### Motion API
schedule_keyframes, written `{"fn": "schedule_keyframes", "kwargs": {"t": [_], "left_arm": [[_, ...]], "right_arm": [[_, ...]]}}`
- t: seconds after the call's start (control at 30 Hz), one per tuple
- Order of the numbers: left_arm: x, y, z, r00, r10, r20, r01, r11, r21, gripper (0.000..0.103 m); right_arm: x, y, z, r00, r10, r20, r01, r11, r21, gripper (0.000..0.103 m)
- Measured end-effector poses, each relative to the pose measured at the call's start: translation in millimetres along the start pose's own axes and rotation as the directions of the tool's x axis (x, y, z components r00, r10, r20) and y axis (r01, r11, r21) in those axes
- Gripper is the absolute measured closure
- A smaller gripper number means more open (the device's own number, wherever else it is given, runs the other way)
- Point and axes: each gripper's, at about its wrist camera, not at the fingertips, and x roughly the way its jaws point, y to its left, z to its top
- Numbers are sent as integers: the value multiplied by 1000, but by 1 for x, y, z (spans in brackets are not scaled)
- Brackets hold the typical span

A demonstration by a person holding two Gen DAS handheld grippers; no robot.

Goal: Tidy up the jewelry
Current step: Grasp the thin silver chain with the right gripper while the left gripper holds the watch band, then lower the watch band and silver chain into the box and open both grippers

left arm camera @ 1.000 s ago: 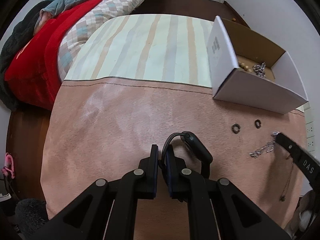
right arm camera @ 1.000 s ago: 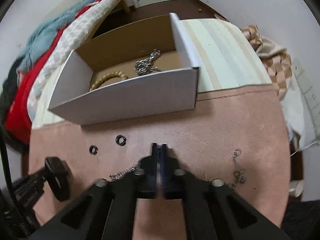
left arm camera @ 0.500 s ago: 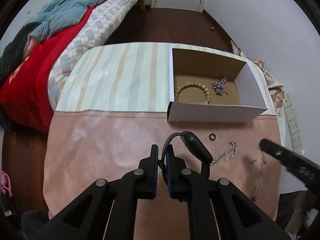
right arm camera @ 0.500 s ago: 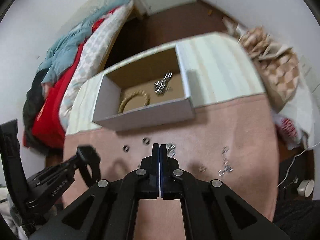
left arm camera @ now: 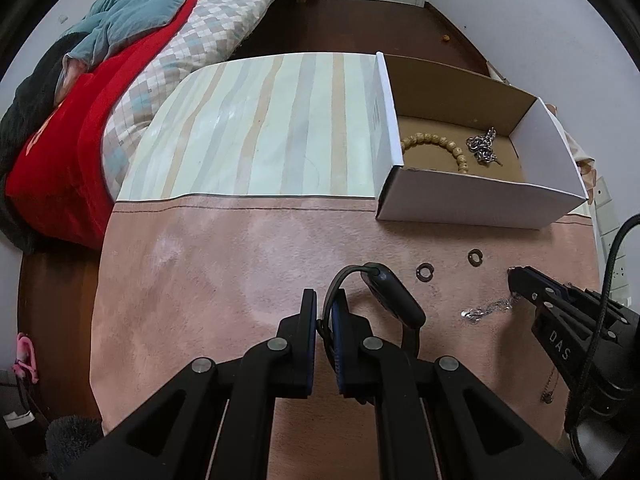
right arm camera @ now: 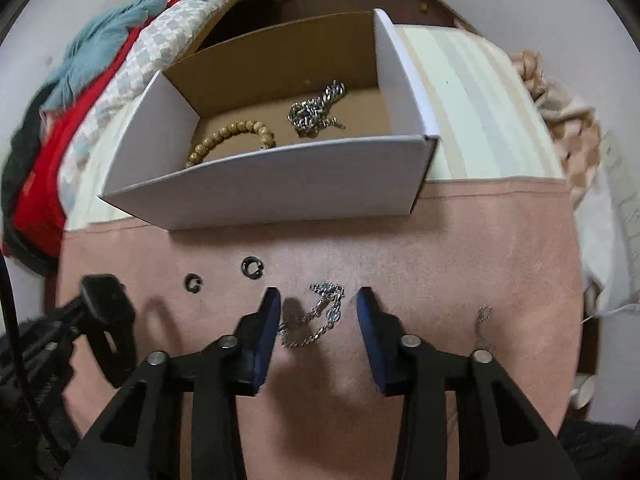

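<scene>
My left gripper (left arm camera: 325, 300) is shut on the strap of a black smartwatch (left arm camera: 394, 294), held above the pink cloth (left arm camera: 224, 280). The watch (right arm camera: 106, 298) also shows at the left of the right wrist view. My right gripper (right arm camera: 319, 300) points down with its jaws opening and standing wide apart. A silver chain bracelet (right arm camera: 320, 314) lies on the cloth between the pads, untouched by them. Two small dark rings (right arm camera: 252, 267) (right arm camera: 193, 282) lie in front of the white cardboard box (right arm camera: 280, 184). Inside it are a wooden bead bracelet (right arm camera: 232, 136) and a bunched silver chain (right arm camera: 316, 110).
A thin chain (right arm camera: 484, 328) lies on the pink cloth to the right. A striped cloth (left arm camera: 272, 128) covers the far part of the table. A bed with a red blanket (left arm camera: 60, 152) is at the left. Wall sockets (left arm camera: 608, 216) sit at the right edge.
The right gripper's jaws went from shut to wide open, and it came down over the silver chain bracelet. The left gripper kept hold of the watch strap.
</scene>
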Motion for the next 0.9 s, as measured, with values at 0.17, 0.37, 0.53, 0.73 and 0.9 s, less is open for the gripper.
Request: {"fn": "schedule_keyframes", "kwargs": {"t": [0.17,0.37,0.53,0.73,0.9], "left_arm": [[-11,1,1,999,-30,11,30,1000,-5,98],[-41,-10,16,994,-92,57,91,996,20,98],[-65,-22,42,983,-157,92,153,987,41,98],[-66,-38,89,976,-200,88,192,978,84,98],[-40,-49,124,979,-198,39,193,976,104,98]], "right_arm": [[-12,-14,-5,998,68,16,-68,996,51,99],[-68,-26,1,981,157,115,-165,985,60,99],[-119,-26,25,960,203,191,-215,976,43,99],[-156,-34,69,935,245,256,-259,966,22,99],[-140,-35,103,940,251,231,-261,965,11,99]]}}
